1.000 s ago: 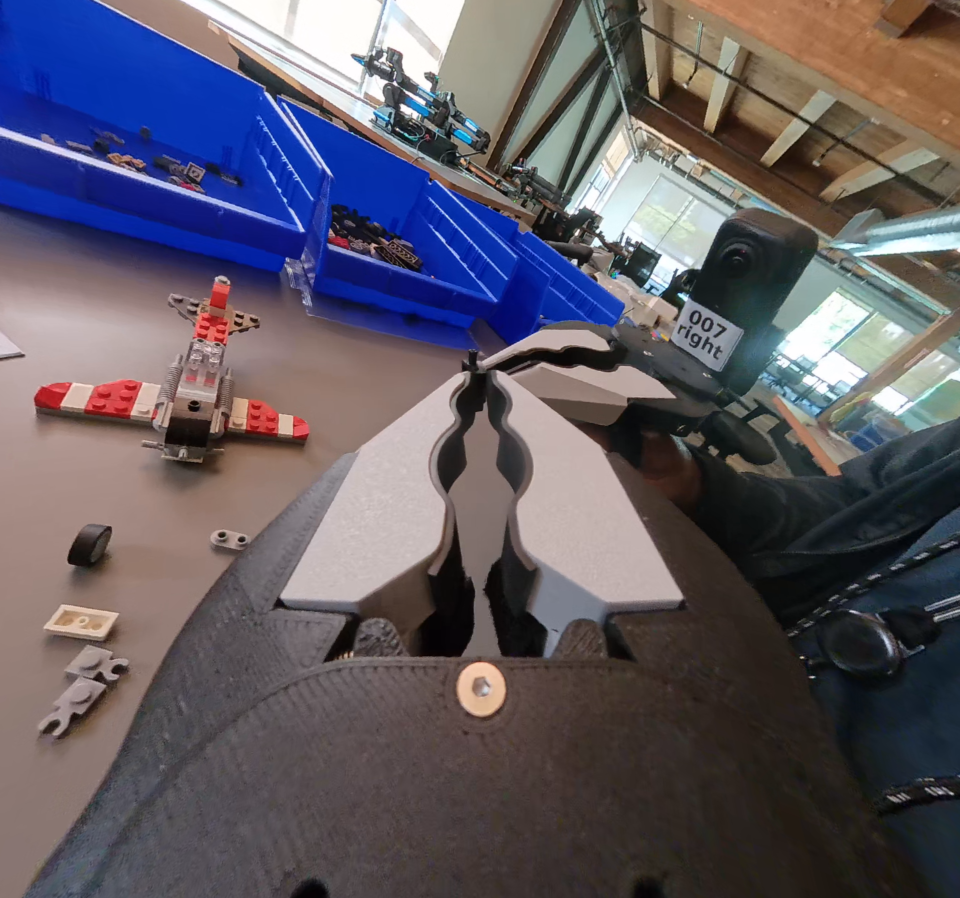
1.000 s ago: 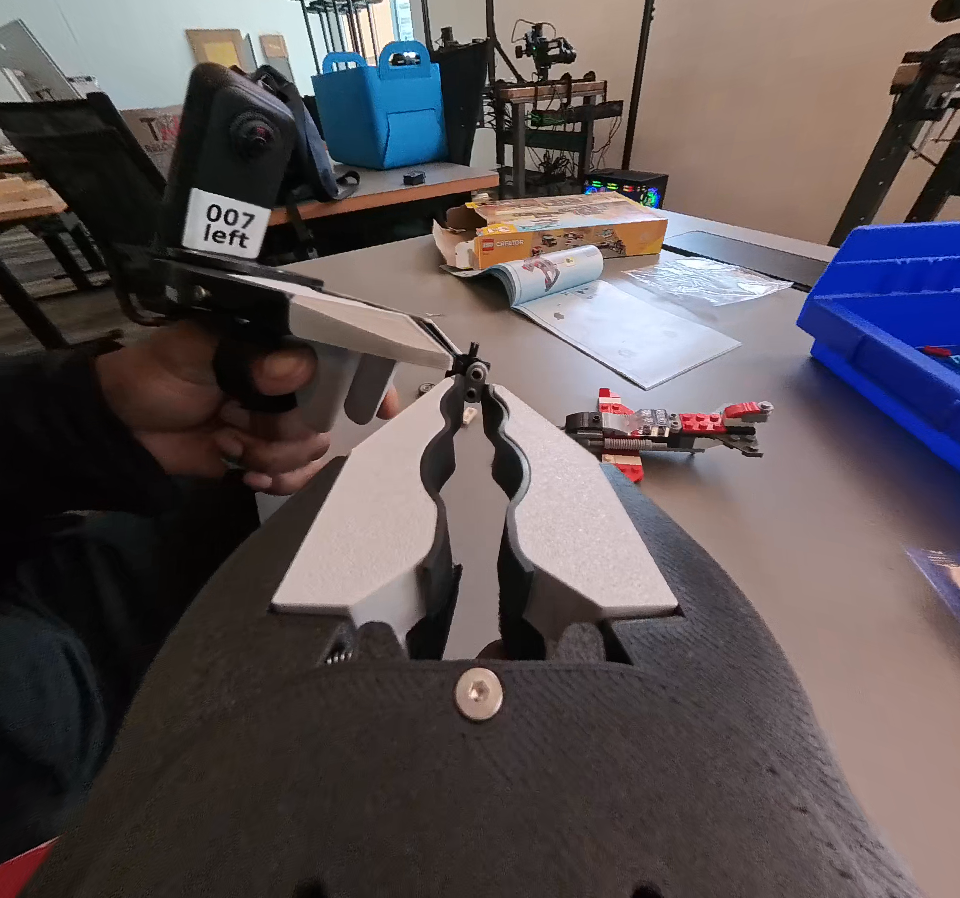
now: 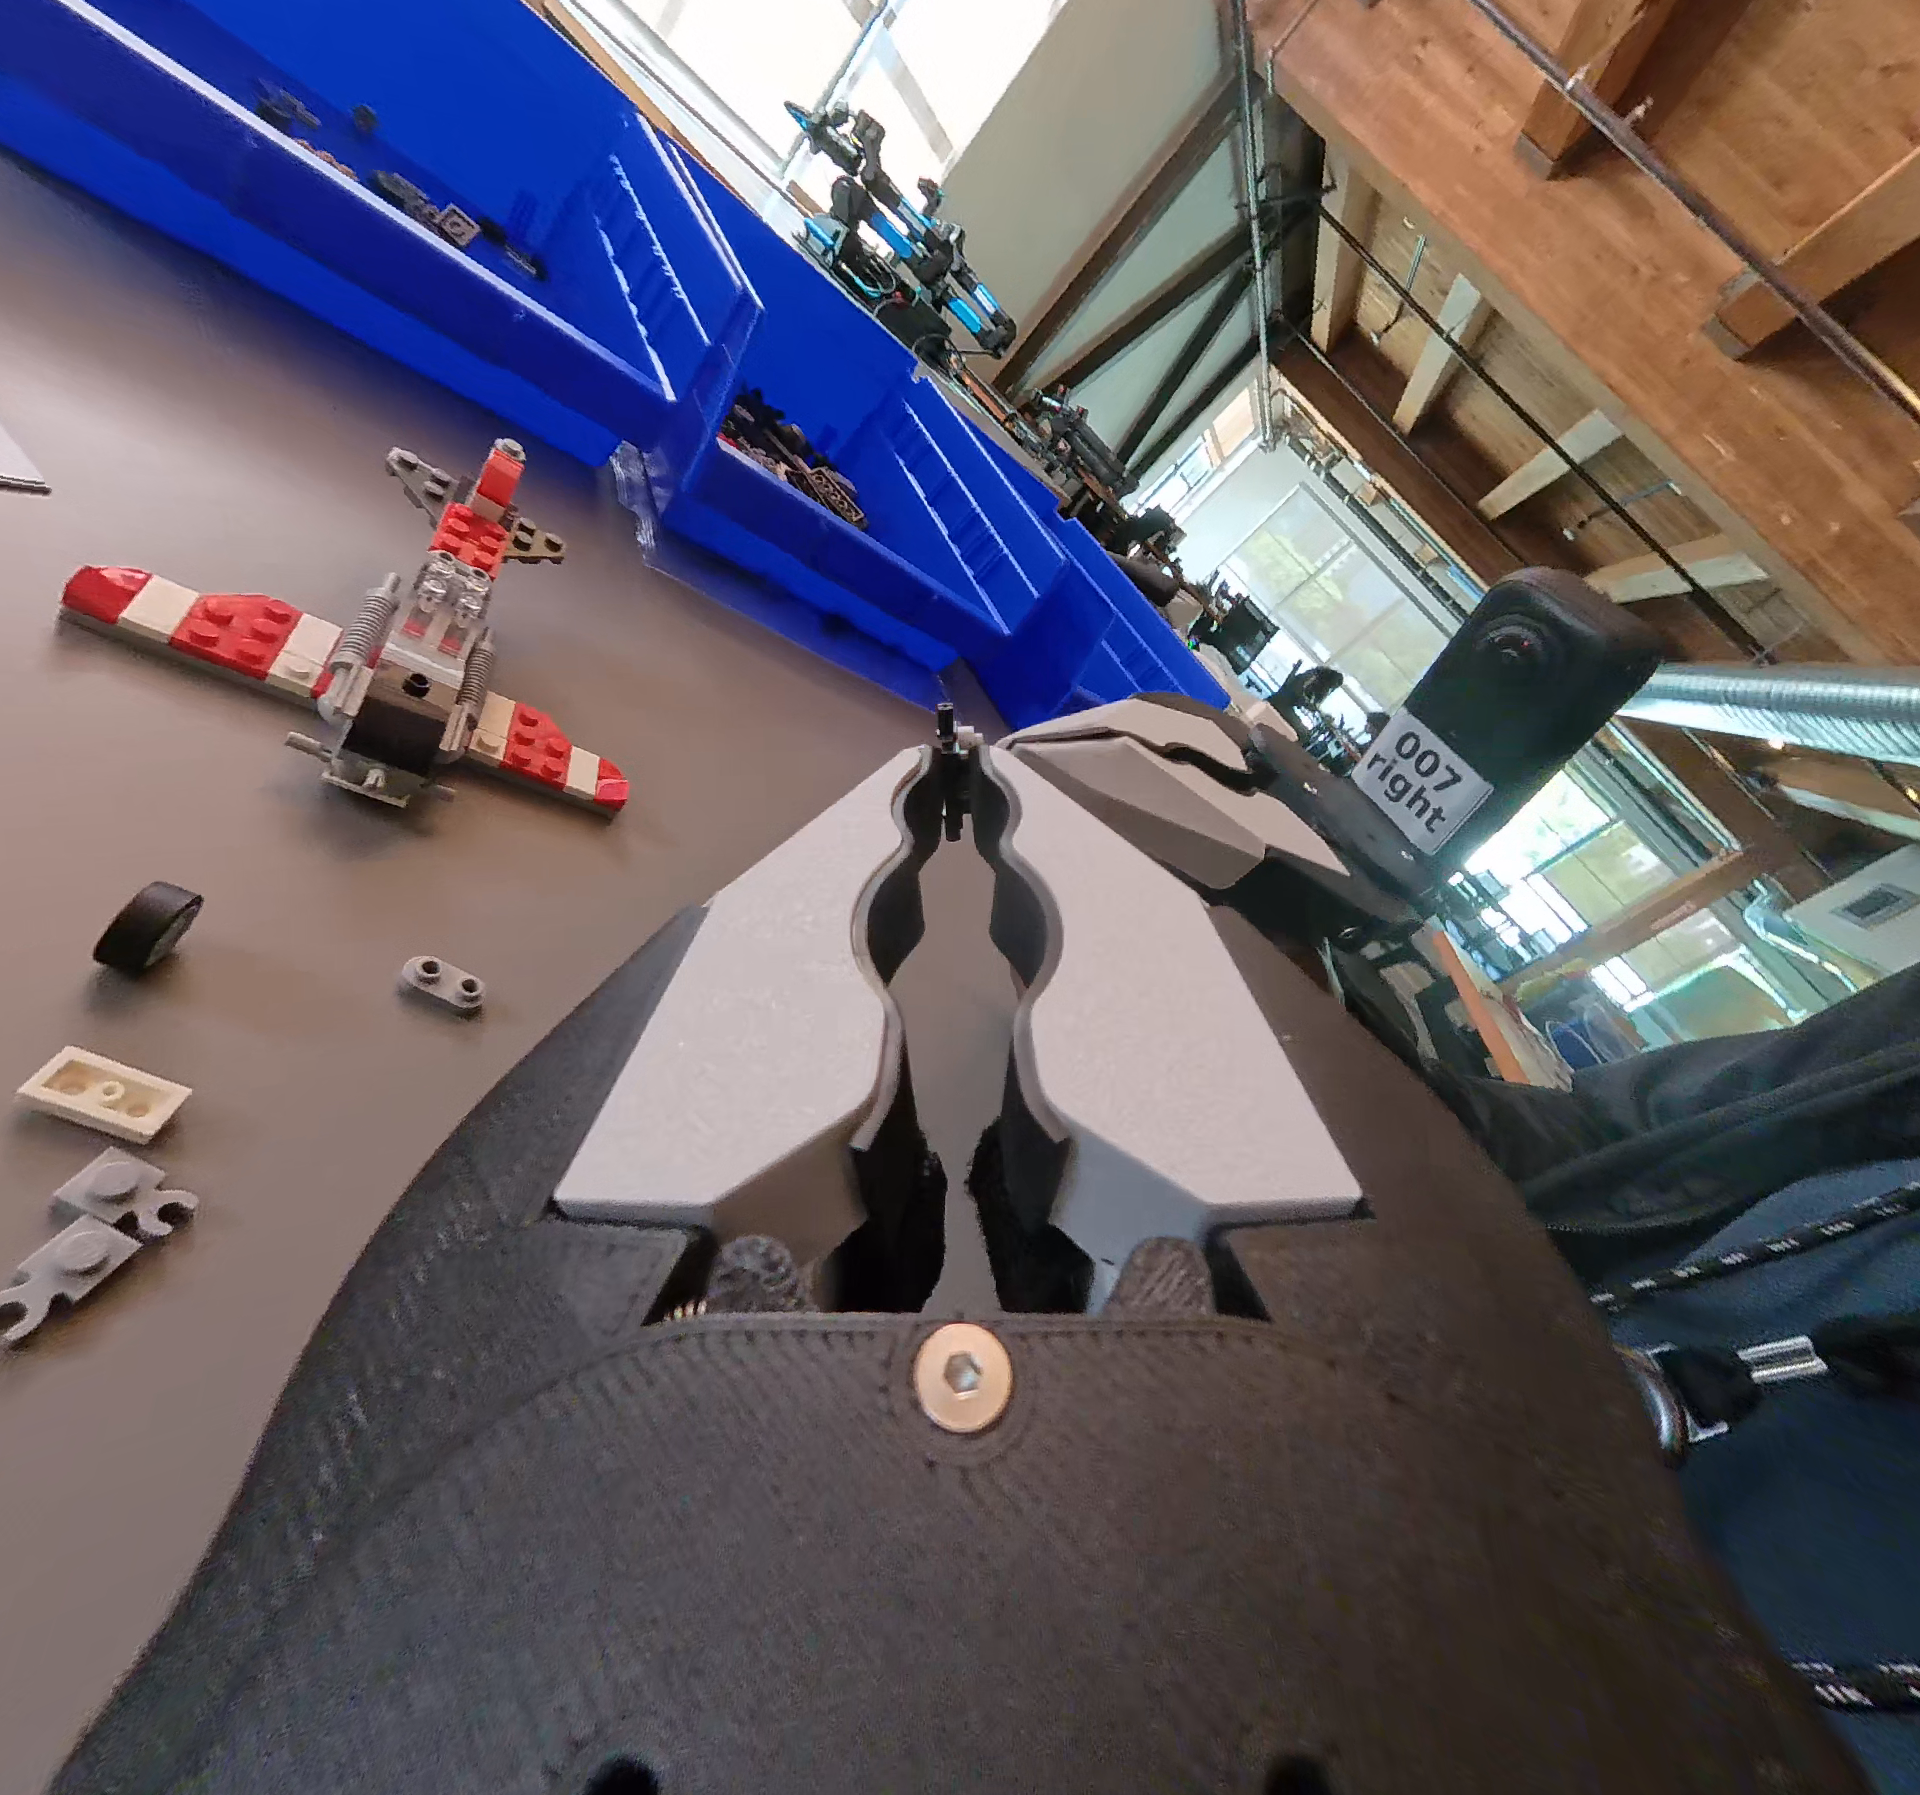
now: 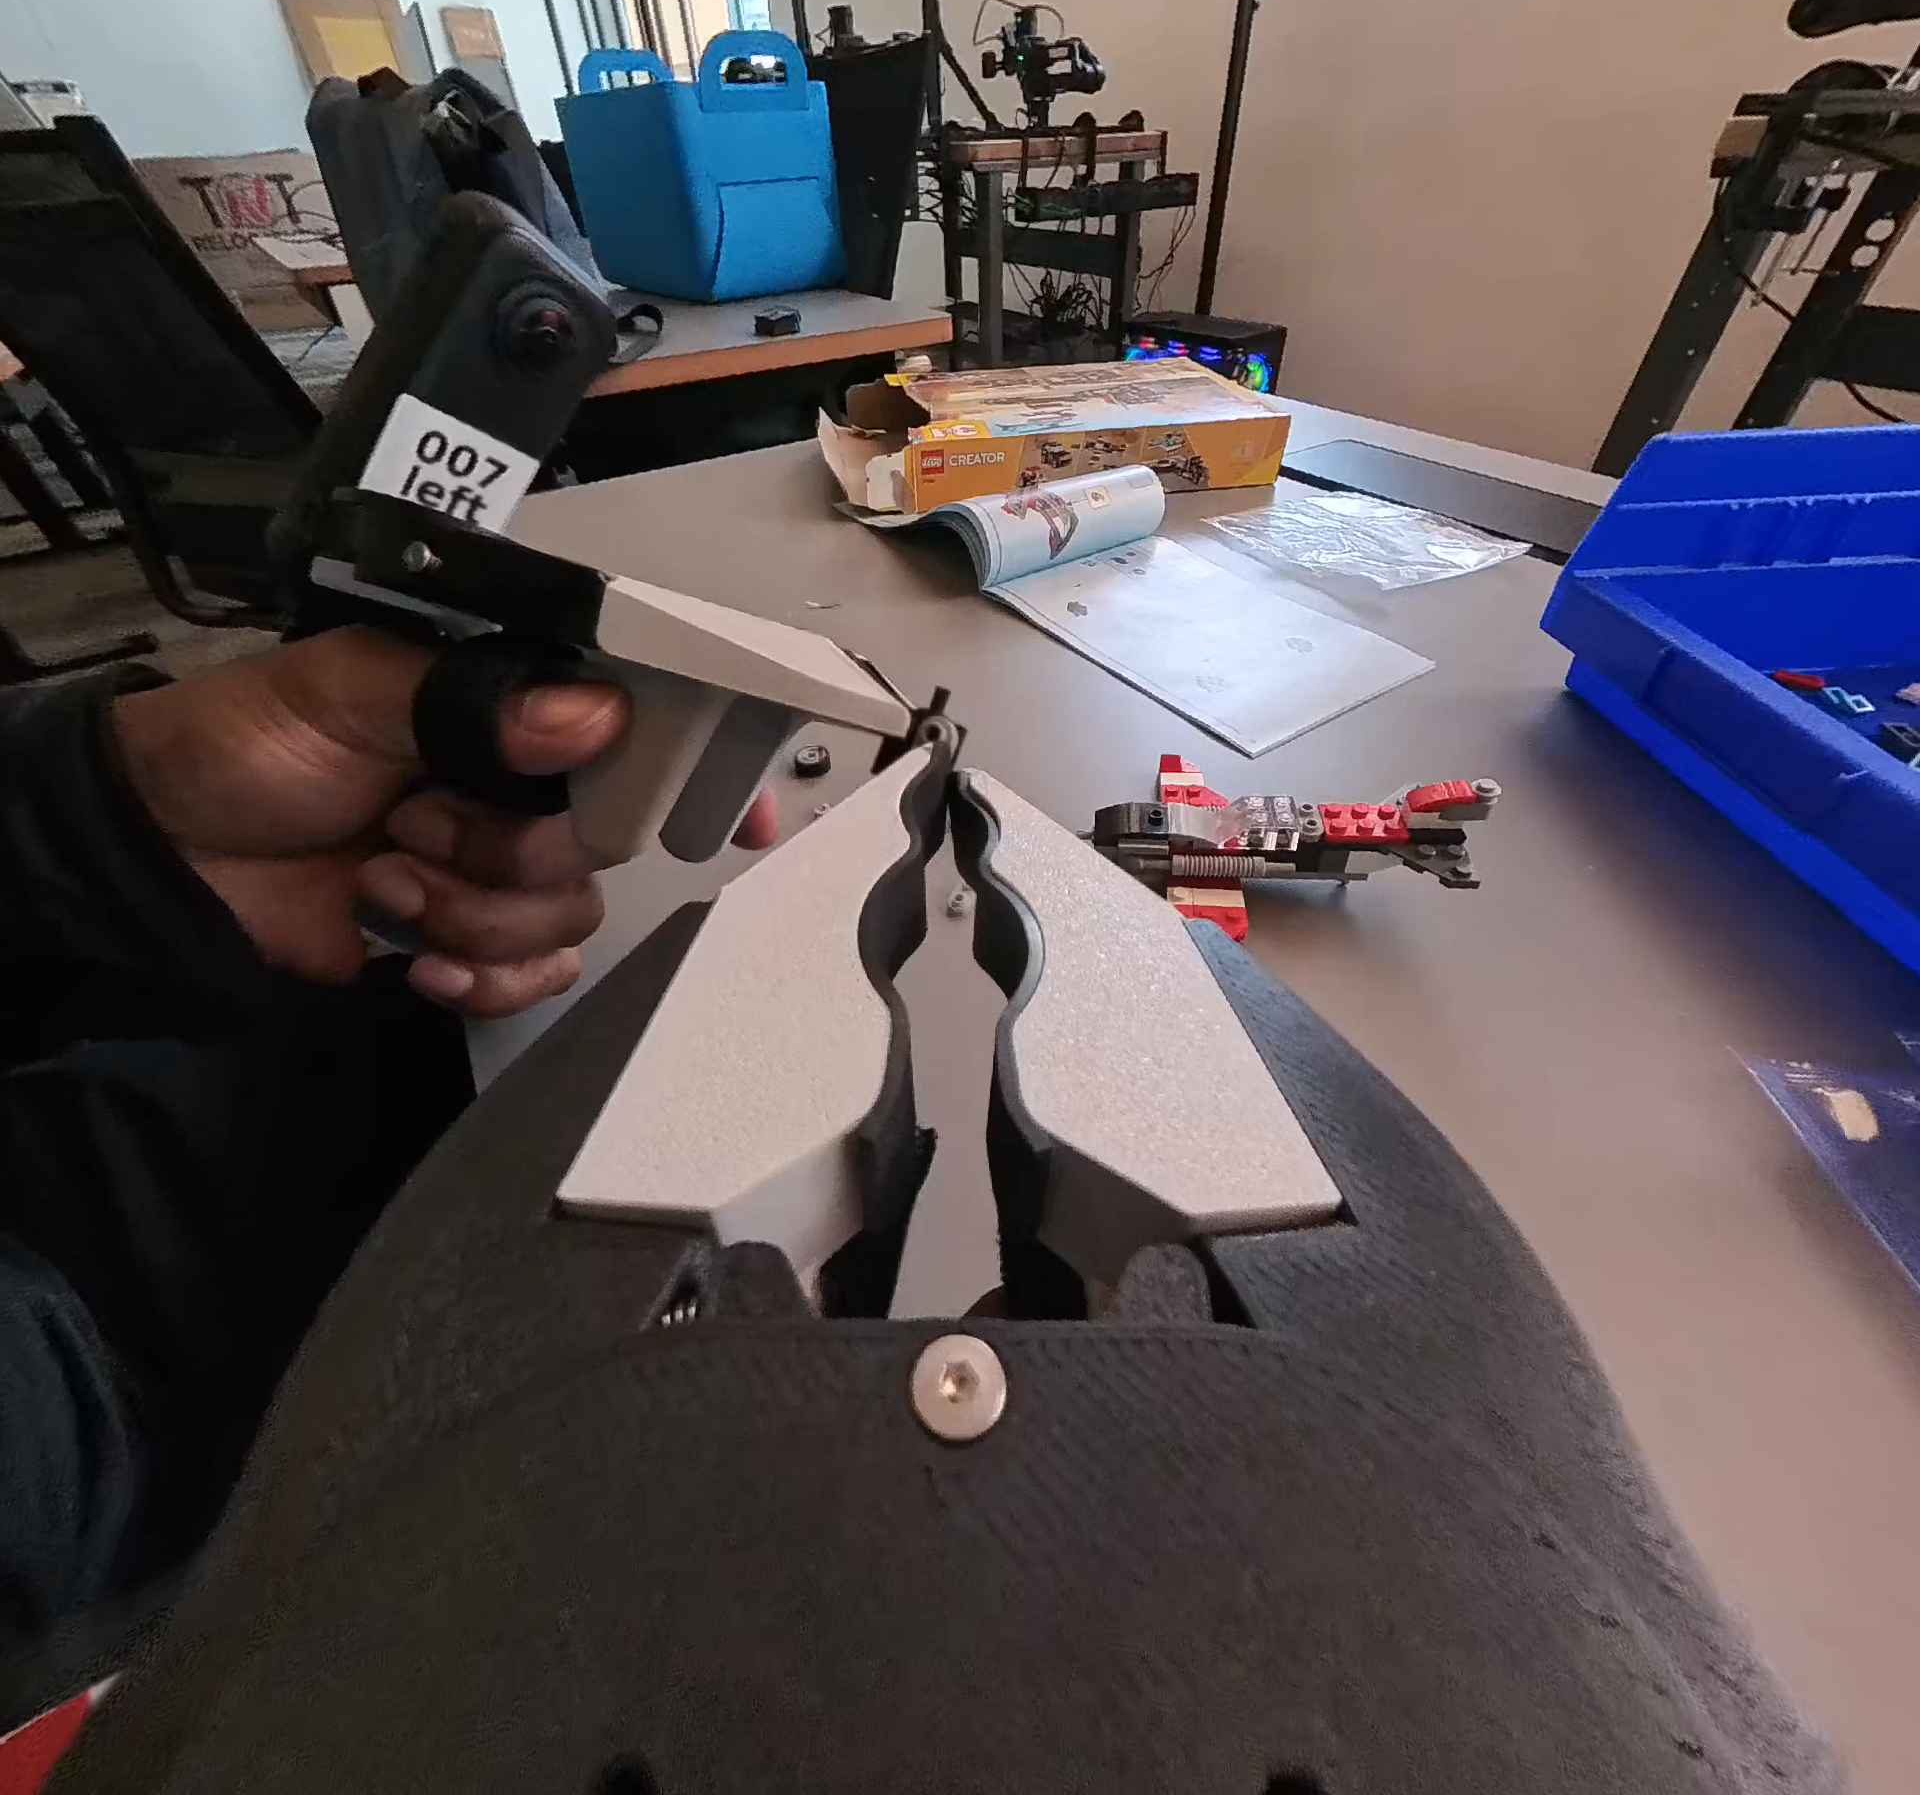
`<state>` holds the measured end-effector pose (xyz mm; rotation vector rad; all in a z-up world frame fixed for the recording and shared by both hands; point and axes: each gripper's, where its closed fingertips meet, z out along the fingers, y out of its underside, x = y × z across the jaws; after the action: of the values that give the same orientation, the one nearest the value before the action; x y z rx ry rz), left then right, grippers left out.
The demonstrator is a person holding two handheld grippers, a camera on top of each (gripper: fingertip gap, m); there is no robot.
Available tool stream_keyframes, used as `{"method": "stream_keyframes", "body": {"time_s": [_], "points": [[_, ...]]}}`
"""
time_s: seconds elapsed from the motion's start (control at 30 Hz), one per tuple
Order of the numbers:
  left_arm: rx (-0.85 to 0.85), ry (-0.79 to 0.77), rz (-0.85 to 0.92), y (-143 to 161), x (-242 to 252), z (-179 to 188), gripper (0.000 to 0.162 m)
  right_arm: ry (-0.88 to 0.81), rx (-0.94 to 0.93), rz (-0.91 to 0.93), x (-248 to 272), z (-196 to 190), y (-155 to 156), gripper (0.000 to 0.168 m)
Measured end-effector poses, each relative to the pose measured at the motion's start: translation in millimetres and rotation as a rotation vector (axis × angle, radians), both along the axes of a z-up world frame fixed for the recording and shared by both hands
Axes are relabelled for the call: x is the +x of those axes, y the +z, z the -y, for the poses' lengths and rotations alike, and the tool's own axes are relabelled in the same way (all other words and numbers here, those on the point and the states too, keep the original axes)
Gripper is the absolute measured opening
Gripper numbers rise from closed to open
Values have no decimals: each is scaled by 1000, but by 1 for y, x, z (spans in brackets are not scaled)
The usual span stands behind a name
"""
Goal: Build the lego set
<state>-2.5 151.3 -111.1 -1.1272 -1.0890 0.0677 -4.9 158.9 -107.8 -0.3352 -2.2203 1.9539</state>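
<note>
Tiny black lego piece (image 3: 948, 781) pinched at the tips of the left gripper (image 3: 951, 789), right gripper (image 4: 940, 769) closed thin on the same piece, red and white lego plane (image 3: 395, 665) laid on the grey table (image 3: 208, 415) beyond, blue bins (image 3: 436, 218) seen farthest back

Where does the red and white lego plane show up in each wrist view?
Left wrist view: lego plane on the table, upper left, nose toward the camera.
Right wrist view: lego plane side-on, right of centre, past the fingertips.
Shared landmark: the blue bins behind it.
</note>
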Motion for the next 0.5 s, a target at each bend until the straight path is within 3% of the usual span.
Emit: {"method": "stream_keyframes", "body": {"time_s": [0.17,0.5], "points": [[19,-7,8,0,0,-1,4,25,2,31,3,3,-3,10],[22,-31,39,-5,2,-5,4,21,54,0,4,4,-10,7]]}}
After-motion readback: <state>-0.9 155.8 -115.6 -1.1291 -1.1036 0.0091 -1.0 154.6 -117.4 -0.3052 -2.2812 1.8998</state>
